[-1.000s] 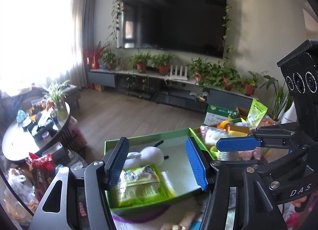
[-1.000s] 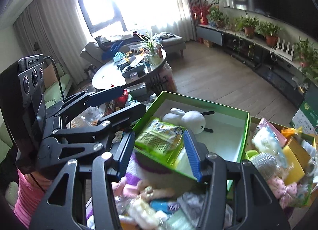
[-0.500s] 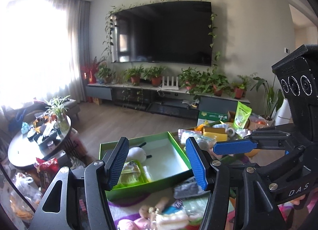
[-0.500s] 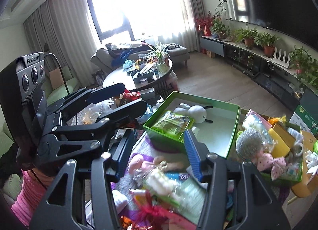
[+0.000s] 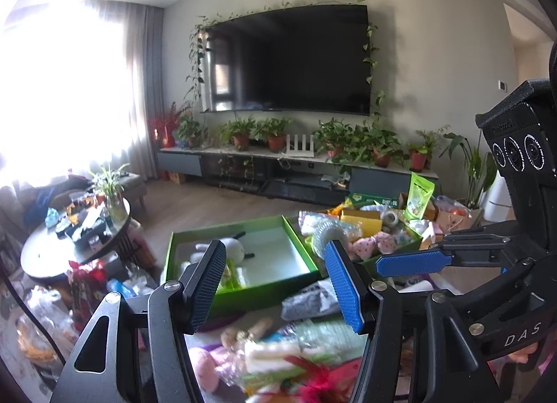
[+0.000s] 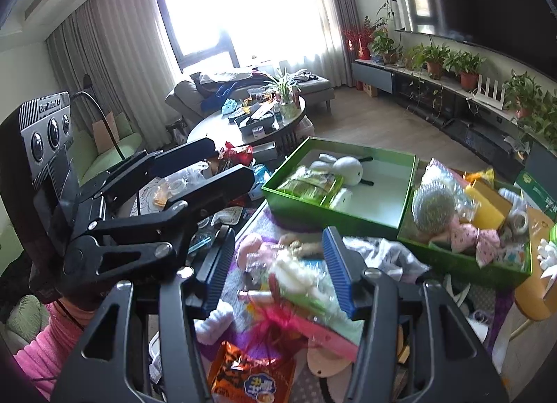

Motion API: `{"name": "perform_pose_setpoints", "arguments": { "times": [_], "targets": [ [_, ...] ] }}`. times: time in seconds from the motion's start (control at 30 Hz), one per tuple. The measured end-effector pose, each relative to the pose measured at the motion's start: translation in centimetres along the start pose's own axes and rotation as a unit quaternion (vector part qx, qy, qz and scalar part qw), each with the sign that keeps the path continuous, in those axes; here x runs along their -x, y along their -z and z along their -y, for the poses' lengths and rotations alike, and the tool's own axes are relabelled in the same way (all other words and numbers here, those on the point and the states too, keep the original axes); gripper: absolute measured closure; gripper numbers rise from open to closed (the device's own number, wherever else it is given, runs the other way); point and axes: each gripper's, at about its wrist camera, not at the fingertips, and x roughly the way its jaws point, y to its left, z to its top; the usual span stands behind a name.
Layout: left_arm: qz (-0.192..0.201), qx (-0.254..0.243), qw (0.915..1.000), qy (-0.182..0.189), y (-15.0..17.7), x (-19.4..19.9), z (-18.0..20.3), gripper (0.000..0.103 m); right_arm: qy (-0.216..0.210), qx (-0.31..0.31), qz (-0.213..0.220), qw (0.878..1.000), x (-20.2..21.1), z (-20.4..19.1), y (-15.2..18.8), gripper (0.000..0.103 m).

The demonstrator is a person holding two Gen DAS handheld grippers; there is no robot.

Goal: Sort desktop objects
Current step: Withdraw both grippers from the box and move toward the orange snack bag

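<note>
A green tray (image 6: pixel 407 190) holds a white plush rabbit (image 6: pixel 343 168) and a green snack packet (image 6: pixel 310 183); the tray also shows in the left wrist view (image 5: pixel 264 290). A second green tray (image 6: pixel 452 260) to its right is full of small items. My left gripper (image 5: pixel 275 284) is open and empty, raised above a pile of loose packets and toys (image 5: pixel 278 350). My right gripper (image 6: pixel 278 270) is open and empty above the same pile (image 6: pixel 292 284), with an orange snack bag (image 6: pixel 250 375) below it.
A round coffee table (image 6: pixel 222 128) with clutter stands beyond the desk's left. A sofa (image 6: pixel 243 86) sits by the window. A TV (image 5: pixel 289 62) hangs above a cabinet with potted plants (image 5: pixel 348 145). Bags lie on the floor (image 5: pixel 45 316).
Both grippers have pulled back and risen from the green tray, staying open. The snack packet stays in the tray, and the pile of loose items has come into view beneath them.
</note>
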Motion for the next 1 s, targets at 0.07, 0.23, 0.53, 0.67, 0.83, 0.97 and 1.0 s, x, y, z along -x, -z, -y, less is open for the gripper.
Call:
{"name": "perform_pose_setpoints", "arguments": {
  "times": [0.07, 0.23, 0.53, 0.67, 0.83, 0.97, 1.0],
  "targets": [
    [-0.002, 0.0, 1.0, 0.001, 0.8, 0.1, 0.4, 0.043, -0.001, -0.001, -0.002, 1.0, 0.1, 0.1, 0.9, 0.051],
    [-0.022, 0.014, 0.9996, 0.01, 2.8, -0.3, 1.3, 0.043, 0.001, -0.01, -0.014, 1.0, 0.1, 0.5, 3.2, 0.051],
    [-0.048, 0.009, 0.9988, 0.006, 5.6, -0.6, 2.8, 0.043, -0.01, -0.036, -0.032, 0.999, -0.7, 1.9, 6.7, 0.051],
    [-0.06, 0.002, 0.9982, -0.002, 6.9, -0.5, 3.4, 0.043, -0.022, -0.048, -0.047, 0.998, -1.4, 2.2, 8.4, 0.05],
    [-0.087, 0.03, 0.9957, -0.005, 9.5, -0.4, 3.5, 0.043, -0.03, -0.052, -0.068, 0.996, -2.2, 2.2, 10.8, 0.049],
    [-0.106, 0.048, 0.9932, -0.008, 11.2, -0.5, 3.6, 0.043, -0.029, -0.056, -0.088, 0.994, -2.9, 2.1, 12.4, 0.048],
    [-0.111, 0.053, 0.9924, -0.005, 11.5, -0.5, 3.6, 0.043, -0.031, -0.057, -0.092, 0.994, -3.1, 2.2, 12.7, 0.048]
  ]
}}
